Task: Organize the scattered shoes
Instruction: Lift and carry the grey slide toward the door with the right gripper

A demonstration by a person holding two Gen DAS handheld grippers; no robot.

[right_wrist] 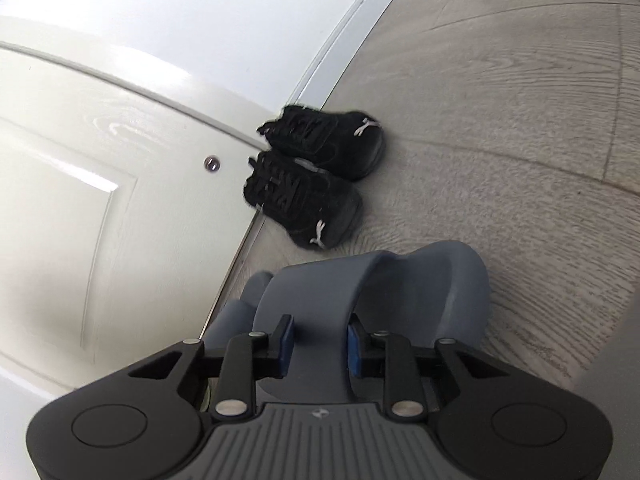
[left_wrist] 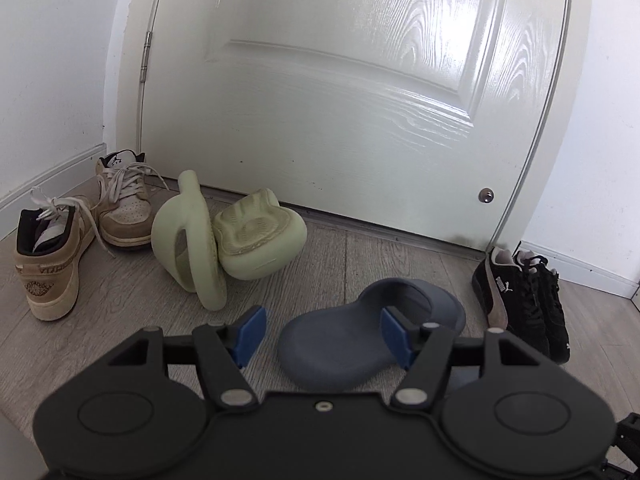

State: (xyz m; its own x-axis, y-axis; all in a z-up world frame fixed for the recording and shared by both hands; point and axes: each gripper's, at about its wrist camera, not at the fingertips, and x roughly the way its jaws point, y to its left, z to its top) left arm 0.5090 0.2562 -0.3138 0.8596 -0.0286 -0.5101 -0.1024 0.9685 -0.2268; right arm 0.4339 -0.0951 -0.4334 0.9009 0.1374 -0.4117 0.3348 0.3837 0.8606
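Shoes scattered along the foot of a white door (left_wrist: 340, 100), as I read the left wrist view. At far left, two tan sneakers (left_wrist: 80, 236) with loose white laces, one heel toward me, one toe toward me. Right of them, centre-left, two pale green foam clogs (left_wrist: 224, 240) tipped on their sides, leaning on each other. At right edge, a pair of black sneakers (left_wrist: 524, 300) side by side against the door frame. Lower centre, a grey slide (left_wrist: 360, 340) flat on the wood floor (left_wrist: 320, 252). My left gripper (left_wrist: 322, 334) sits low in frame, blue pads apart; its right pad overlaps the slide's strap, but I cannot tell if it touches. Nothing clamped.

Right wrist view, tilted: the black sneakers (right_wrist: 316, 172) sit mid-frame beside the door (right_wrist: 100, 160). My right gripper (right_wrist: 320, 346) at the bottom is pinched onto the strap of a second grey slide (right_wrist: 380, 292), both pads pressing it.
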